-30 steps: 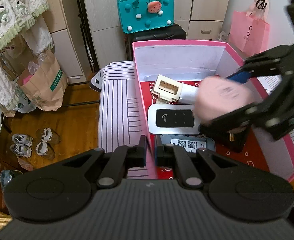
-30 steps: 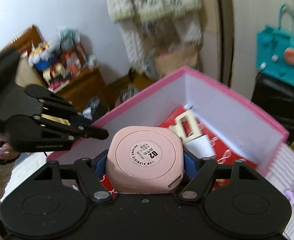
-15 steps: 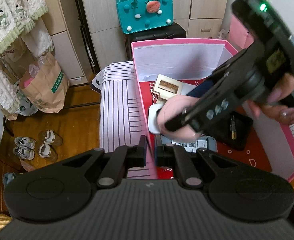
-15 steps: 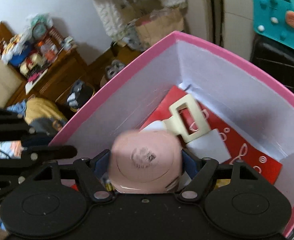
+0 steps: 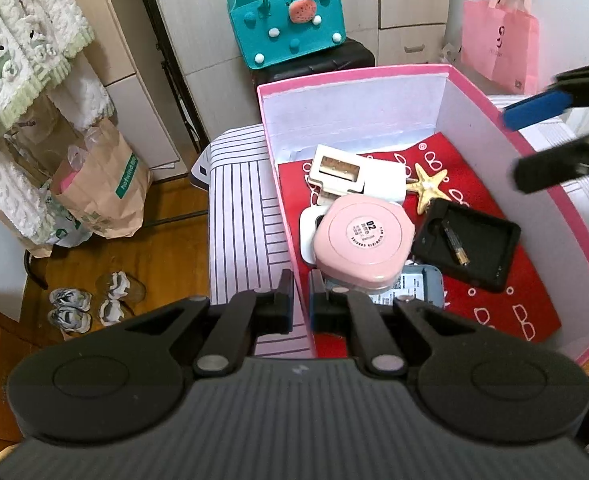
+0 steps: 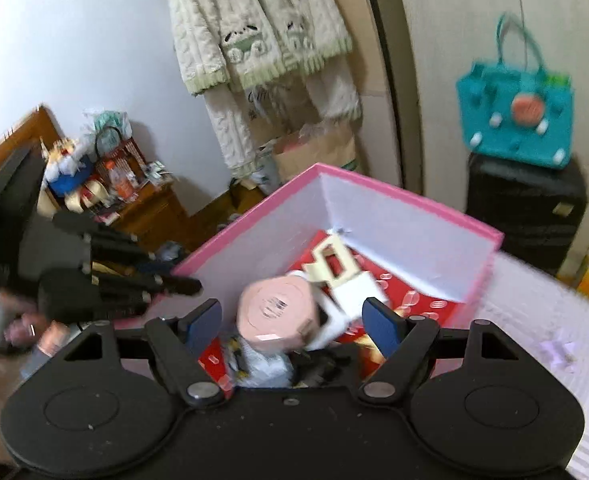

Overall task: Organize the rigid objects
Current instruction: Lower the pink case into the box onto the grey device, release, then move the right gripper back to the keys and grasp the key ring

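From the left wrist camera, the left gripper (image 5: 301, 307) sits at 6 o'clock. Its two fingers (image 5: 281, 306) are pinched onto the pink wall of the box (image 5: 280, 184), one finger outside and one inside. The box stands on a striped cloth (image 5: 240, 216). Inside, on the red floor, a pink case (image 5: 361, 240) lies flat near the middle, round label up. It rests partly on a white gadget (image 5: 307, 236) and a grey one (image 5: 418, 286). A white plug (image 5: 358, 174) lies at 12 o'clock from the case. A gold starfish (image 5: 430, 187) lies at 1 o'clock from it. A black tray (image 5: 465, 245) lies at 3 o'clock, just beside the case. The right gripper (image 5: 542, 140) hangs at 2 o'clock over the box's right wall, fingers spread apart with nothing between them. A teal bag (image 5: 290, 28) stands at 12 o'clock, far back.

From the right wrist camera, things are a bit blurry. The right gripper (image 6: 292, 322) is at 6 o'clock. Its blue pads (image 6: 204, 326) are wide apart and hold nothing. The pink case (image 6: 276, 312) lies below in the box (image 6: 394, 224), not touching either pad. The white plug (image 6: 342, 280) is at 1 o'clock from the case. The left gripper (image 6: 174, 276) is at 9 o'clock, at the box's wall; I cannot tell its grip here. The teal bag (image 6: 514, 120) is at 2 o'clock.
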Motion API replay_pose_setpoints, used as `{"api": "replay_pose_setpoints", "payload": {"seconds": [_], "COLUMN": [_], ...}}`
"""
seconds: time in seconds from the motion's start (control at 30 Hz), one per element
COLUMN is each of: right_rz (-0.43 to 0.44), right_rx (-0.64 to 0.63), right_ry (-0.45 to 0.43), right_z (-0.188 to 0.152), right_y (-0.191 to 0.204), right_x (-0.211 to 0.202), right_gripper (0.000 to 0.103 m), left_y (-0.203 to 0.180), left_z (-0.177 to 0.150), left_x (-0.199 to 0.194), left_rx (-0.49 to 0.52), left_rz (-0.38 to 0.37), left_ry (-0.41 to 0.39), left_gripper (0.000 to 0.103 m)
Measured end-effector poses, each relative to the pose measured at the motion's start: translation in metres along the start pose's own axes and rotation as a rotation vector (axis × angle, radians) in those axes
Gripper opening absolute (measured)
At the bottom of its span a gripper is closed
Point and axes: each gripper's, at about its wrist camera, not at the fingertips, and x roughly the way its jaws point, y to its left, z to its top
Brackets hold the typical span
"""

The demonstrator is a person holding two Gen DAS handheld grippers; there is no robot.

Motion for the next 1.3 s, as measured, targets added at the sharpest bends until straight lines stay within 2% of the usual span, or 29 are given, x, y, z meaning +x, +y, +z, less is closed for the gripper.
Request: {"api": "replay_pose_setpoints", "payload": {"seconds": [0.13,0.27,0.43,0.6,0.77,0.9,1.07,1.2,1.3], "right_rz": [-0.047,-0.079,-0.053,-0.036,-0.106,-0.192,-0.237,-0.284,-0.288], "right_rx": [0.014,0.024,0.070,0.089,0.074,0.082,0.085,0.049,0.025], "right_ry": [-0.001,-0.061,-0.077,-0.138,-0.165,-0.122,-0.091,-0.077,-0.057], "right_z": [-0.013,-0.030,-0.047,-0.067,-0.093,-0.111,-0.123,-0.133,-0.133], "right_y": [-0.005,-0.010,-0.017,-0.029,-0.044,-0.060,-0.074,-0.080,-0.085], "right_x": [-0.021,-0.038,-0.038,-0.038,-0.035,-0.028,-0.019,-0.010,-0.001], "right_gripper": [0.081,0.081,0.081,0.083,0.083,0.083,0.080,0.072,0.068], "left_y": [-0.002,-0.004,-0.011,-0.013,-0.015,-0.014,-0.011,-0.012,-0.011], "left_z": [0.000,-0.003,-0.008,-0.009,-0.011,-0.011,-0.010,-0.010,-0.010], "left_x": [-0.001,-0.002,-0.006,-0.007,-0.004,-0.004,-0.003,-0.002,-0.002], "left_rx": [0.021,0.024,0.035,0.030,0.033,0.026,0.003,-0.007,-0.019], "left_rz": [0.014,0.021,0.060,0.077,0.083,0.081,0.071,0.075,0.072], "left_ry": [0.015,0.022,0.006,0.006,0.013,0.016,0.022,0.020,0.021], "left_gripper": [0.006,0.006,0.006,0.006,0.006,0.006,0.006,0.006,0.006]}}
